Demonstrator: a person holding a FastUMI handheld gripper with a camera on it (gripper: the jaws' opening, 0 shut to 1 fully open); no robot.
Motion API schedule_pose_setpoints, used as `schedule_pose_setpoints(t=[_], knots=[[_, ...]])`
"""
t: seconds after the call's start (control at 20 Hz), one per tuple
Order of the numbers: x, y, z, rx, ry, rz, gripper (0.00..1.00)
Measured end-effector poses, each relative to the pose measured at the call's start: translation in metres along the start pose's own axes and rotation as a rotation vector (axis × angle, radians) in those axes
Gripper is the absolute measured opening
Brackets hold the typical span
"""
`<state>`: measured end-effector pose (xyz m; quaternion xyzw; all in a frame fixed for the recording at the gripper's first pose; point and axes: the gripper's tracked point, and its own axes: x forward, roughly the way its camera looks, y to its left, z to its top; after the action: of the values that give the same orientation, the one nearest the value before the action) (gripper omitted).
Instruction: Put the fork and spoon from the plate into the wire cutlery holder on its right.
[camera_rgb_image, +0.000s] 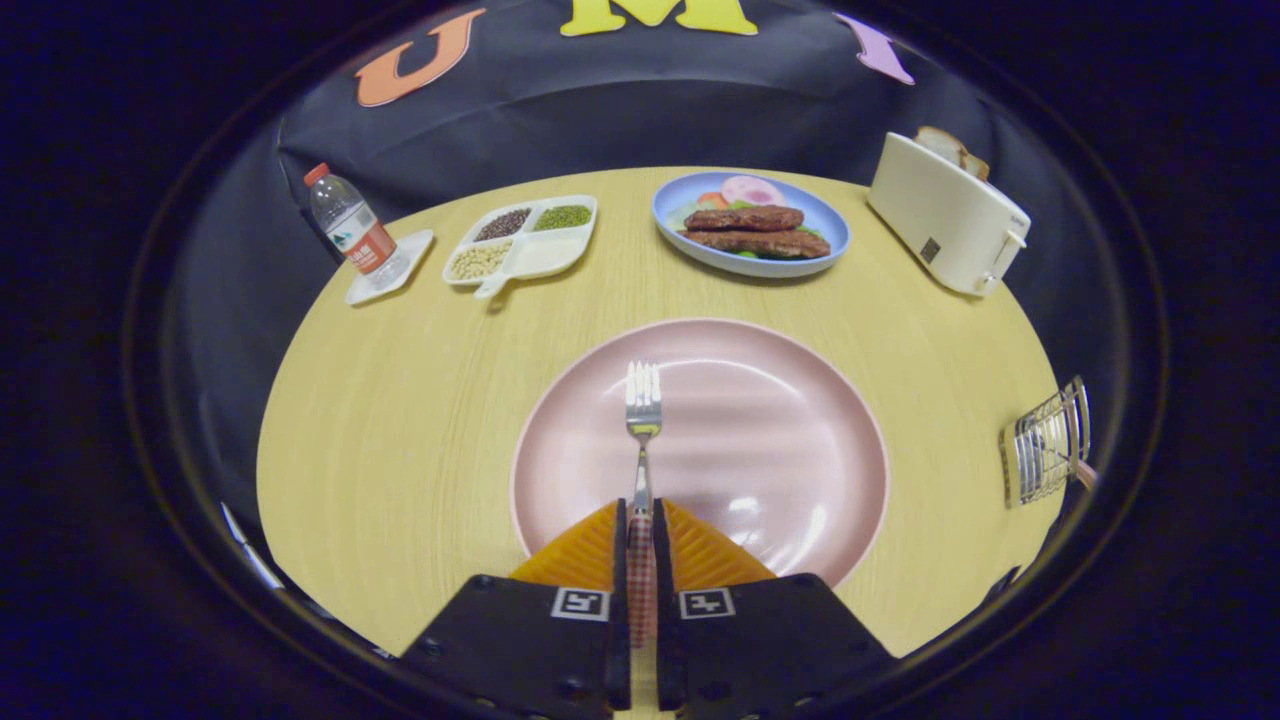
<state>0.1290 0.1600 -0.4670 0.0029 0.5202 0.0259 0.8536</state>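
The fork lies straight out over the pink plate, tines pointing away toward the far side, its checked handle caught between the tongs — both fingers are pressed in on it, pinching it near the plate's near rim. The plate sits in the middle of the round wooden desk, just ahead of the fingers. Off to the right, at the desk's edge and well apart from the plate, stands the wire cutlery holder, with something pinkish poking out beside it — too small to tell what. Beyond the plate, a blue plate carries browned meat pieces with vegetables. To its right a cream toaster has a slice of bread sticking up. On the far left, a white divided tray holds beans and grains, and next to it a water bottle stands on a small white coaster.
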Motion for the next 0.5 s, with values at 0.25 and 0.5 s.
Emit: schedule_pose_setpoints(t=[0.25, 0.5], knots=[[-0.003, -0.003, 0.001, -0.024, 0.001, 0.006, 0.05], [-0.024, -0.010, 0.003, -0.036, -0.020, 0.017, 0.05]])
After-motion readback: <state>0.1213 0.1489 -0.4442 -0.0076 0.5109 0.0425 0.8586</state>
